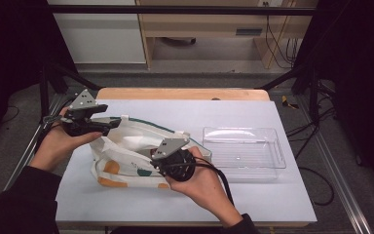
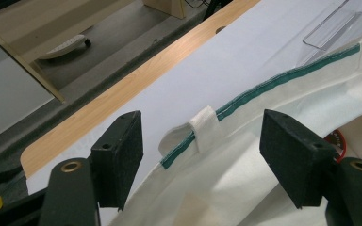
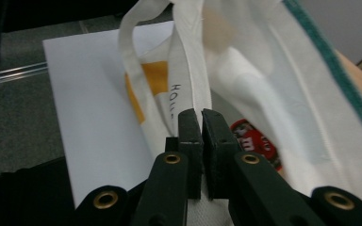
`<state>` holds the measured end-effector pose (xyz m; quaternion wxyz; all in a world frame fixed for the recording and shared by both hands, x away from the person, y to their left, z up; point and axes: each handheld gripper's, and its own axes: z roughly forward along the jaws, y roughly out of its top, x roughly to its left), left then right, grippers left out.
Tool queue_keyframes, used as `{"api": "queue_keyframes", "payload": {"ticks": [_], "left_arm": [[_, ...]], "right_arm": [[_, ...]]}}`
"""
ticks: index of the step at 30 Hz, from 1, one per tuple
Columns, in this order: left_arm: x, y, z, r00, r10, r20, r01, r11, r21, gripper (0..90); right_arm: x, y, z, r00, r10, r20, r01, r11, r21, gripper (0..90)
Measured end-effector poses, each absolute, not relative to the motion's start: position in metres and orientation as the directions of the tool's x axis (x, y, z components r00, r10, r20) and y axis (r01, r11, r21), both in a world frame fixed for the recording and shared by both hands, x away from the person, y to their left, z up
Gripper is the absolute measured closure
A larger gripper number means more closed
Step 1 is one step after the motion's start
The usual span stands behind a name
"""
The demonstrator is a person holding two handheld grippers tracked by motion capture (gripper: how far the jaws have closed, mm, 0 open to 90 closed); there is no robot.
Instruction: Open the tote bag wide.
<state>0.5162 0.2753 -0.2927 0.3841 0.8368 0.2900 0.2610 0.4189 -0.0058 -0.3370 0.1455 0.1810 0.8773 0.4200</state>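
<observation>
Black jaws of the right gripper (image 3: 201,117) stand nearest the lens in the right gripper view, pressed together on the near rim of the white tote bag (image 3: 245,70); the cloth edge runs up between the two pads. Inside the bag, just beyond the pads, lies a red candy packet (image 3: 257,141) with a cartoon figure. An orange patch and dark lettering show on the bag's outer face to the left of the jaws.

Jaws of the left gripper (image 2: 200,141) stand apart in the left gripper view, one on each side of the bag's far rim and not touching it. A green trim band (image 2: 283,80) runs along that rim, and a white cloth loop (image 2: 205,129) is sewn across it midway between the pads.

In the high view the bag (image 1: 126,161) lies on a white sheet (image 1: 253,200) covering the wooden table (image 1: 180,93), left of centre, with its mouth held open. The left gripper (image 1: 108,125) sits at the bag's upper left corner; the right gripper (image 1: 152,155) sits at its near edge. A clear plastic tray (image 1: 272,168) rests on the sheet just beside the bag, to its right.
</observation>
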Motion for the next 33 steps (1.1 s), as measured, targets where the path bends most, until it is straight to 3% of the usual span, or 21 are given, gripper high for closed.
{"api": "queue_keyframes", "payload": {"ticks": [5,13,22,25,29,33], "left_arm": [[0.532,0.27,-0.29,0.711,0.672,0.209,0.301,-0.558,0.773,30.9],[0.549,0.271,-0.295,0.737,0.642,0.21,0.321,-0.607,0.727,40.6],[0.561,0.275,-0.311,0.778,0.601,0.184,0.357,-0.664,0.657,44.9],[0.561,0.273,-0.314,0.79,0.581,0.193,0.354,-0.691,0.63,55.9],[0.561,0.269,-0.309,0.785,0.585,0.202,0.352,-0.69,0.633,81.1],[0.561,0.267,-0.306,0.758,0.626,0.184,0.373,-0.647,0.665,87.5]], "right_arm": [[0.41,-0.007,-0.342,-0.901,0.427,-0.081,0.197,0.567,0.8,87.1],[0.407,-0.009,-0.345,-0.91,0.41,-0.069,0.192,0.562,0.805,87.0],[0.401,-0.011,-0.351,-0.912,0.408,-0.047,0.204,0.55,0.81,87.0],[0.4,-0.015,-0.352,-0.909,0.415,-0.04,0.209,0.538,0.817,87.1],[0.401,-0.016,-0.353,-0.909,0.416,-0.021,0.223,0.529,0.818,87.3],[0.396,-0.013,-0.359,-0.91,0.414,-0.026,0.224,0.544,0.809,87.8]]}}
